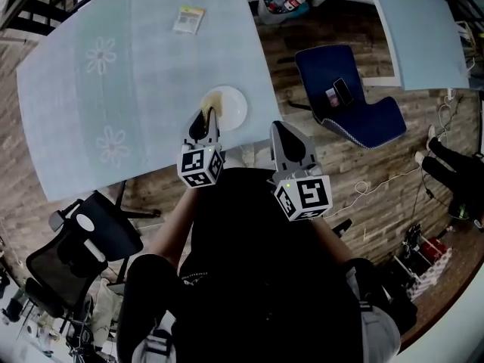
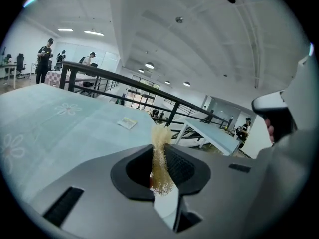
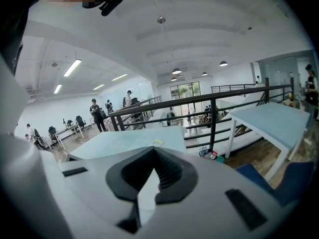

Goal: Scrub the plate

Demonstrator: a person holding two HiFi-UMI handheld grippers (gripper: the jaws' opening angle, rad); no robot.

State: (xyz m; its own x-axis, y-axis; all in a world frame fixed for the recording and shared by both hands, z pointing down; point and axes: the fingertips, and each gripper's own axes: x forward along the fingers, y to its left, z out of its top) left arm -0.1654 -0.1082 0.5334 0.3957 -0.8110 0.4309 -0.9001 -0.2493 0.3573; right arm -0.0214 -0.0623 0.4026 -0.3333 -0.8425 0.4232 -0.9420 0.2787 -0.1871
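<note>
Right tongs (image 3: 153, 151) closed tip to tip, pale table (image 3: 124, 142) and railing (image 3: 214, 114) beyond

- Head view: high up, staring almost straight down past the person's chest at the left gripper (image 1: 206, 119), the right gripper (image 1: 283, 131), the near edge of the desk (image 1: 136, 97) and the floor.
- Left gripper view: rides the left gripper, skims low across the desk and tips up to the ceiling. The scrubber (image 2: 160, 158) in its jaws is very close, mid-frame.
- Right gripper view: rides the right gripper and faces out over the desk to the railing (image 3: 214, 97), also tipped up.
- Shared: the packet (image 1: 188, 19) shows in all three views, the railing in both gripper views, and the blue chair (image 1: 370, 119) in the head and right gripper views.
</note>
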